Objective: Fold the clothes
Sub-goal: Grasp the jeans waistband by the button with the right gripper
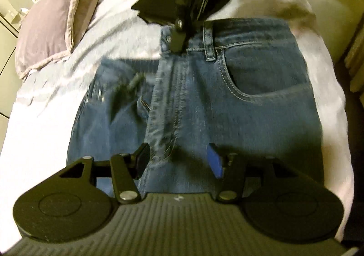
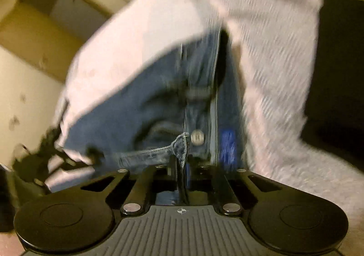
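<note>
My right gripper (image 2: 182, 165) has its jaws closed on the waistband edge of the jeans (image 2: 141, 119), a fold of denim pinched upright between them just beside the metal button (image 2: 197, 137); I hold it there, I judge, because the fly corner gives a firm hem to pull the top of the garment by. In the left wrist view the same tool shows from outside, its tip (image 1: 178, 44) planted at the waistband next to a belt loop (image 1: 209, 46). My left gripper (image 1: 179, 160) hangs with jaws apart, one finger on each side of the crotch seam, not yet biting; whether the pads touch the cloth I cannot tell. Placed there, it could pin or take the middle of the jeans while the right draws the waist over, so I read this as the start of a lengthwise fold. The jeans lie front up on the bed (image 1: 56, 101), waistband toward its far edge, fly open with the zipper (image 1: 144, 104) showing, front pocket (image 1: 261, 73) flat. A lilac pillow (image 1: 52, 26) leans at the far left corner of the bed. The right view is smeared by motion, and the pale sheet and wall behind it are soft.
</note>
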The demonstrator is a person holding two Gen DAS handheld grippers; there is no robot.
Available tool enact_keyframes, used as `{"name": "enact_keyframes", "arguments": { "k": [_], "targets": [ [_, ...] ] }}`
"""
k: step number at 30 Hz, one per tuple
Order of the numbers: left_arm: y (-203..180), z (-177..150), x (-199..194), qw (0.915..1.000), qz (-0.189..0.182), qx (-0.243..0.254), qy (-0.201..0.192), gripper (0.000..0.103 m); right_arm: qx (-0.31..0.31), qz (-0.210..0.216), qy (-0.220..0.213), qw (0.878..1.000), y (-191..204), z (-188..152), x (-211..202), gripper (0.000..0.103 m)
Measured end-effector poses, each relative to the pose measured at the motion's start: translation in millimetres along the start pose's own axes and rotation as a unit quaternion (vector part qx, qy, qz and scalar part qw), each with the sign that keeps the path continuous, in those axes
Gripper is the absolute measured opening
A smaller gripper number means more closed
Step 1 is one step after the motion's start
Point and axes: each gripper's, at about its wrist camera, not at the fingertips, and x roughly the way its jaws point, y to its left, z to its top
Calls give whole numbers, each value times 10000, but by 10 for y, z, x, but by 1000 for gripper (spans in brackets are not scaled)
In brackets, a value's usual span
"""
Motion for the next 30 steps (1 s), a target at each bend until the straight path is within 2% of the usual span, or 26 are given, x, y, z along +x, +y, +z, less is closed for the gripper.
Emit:
{"name": "enact_keyframes", "arguments": {
  "k": [3,6,9,11,13,17,22,24,27,30],
  "targets": [
    [26,118,193,9999,-31,-85,61,52,-202,6,168,9997,25,-9,-73,2],
    [31,92,397,9991,-151,-159,359,51,-57,271,417,9987,-9,-44,57,3],
    [36,24,424,9992,-201,-134,326,51,389,610,43,9974,-201,5,13,17],
    [57,6,358,9996,-146,-172,183,47,847,726,-245,9935,-392,66,11,34],
    [78,-10,313,9995,-99,-273,107,47,1134,576,-120,9918,-533,121,140,40],
    [77,-70,285,9989,-80,-413,187,47,1288,385,750,9881,-625,203,578,39],
    [40,-141,257,9987,-144,-433,242,47,1279,513,1187,9833,-547,247,892,40],
    [12,-151,262,9987,-177,-388,274,47,1170,351,1213,9851,-503,276,950,39],
    [-12,-144,245,9988,-197,-377,237,47,1404,256,933,9854,-546,312,921,39],
    [-22,-134,253,9988,-215,-394,186,47,1403,261,969,9850,-567,301,974,40]
  ]
}}
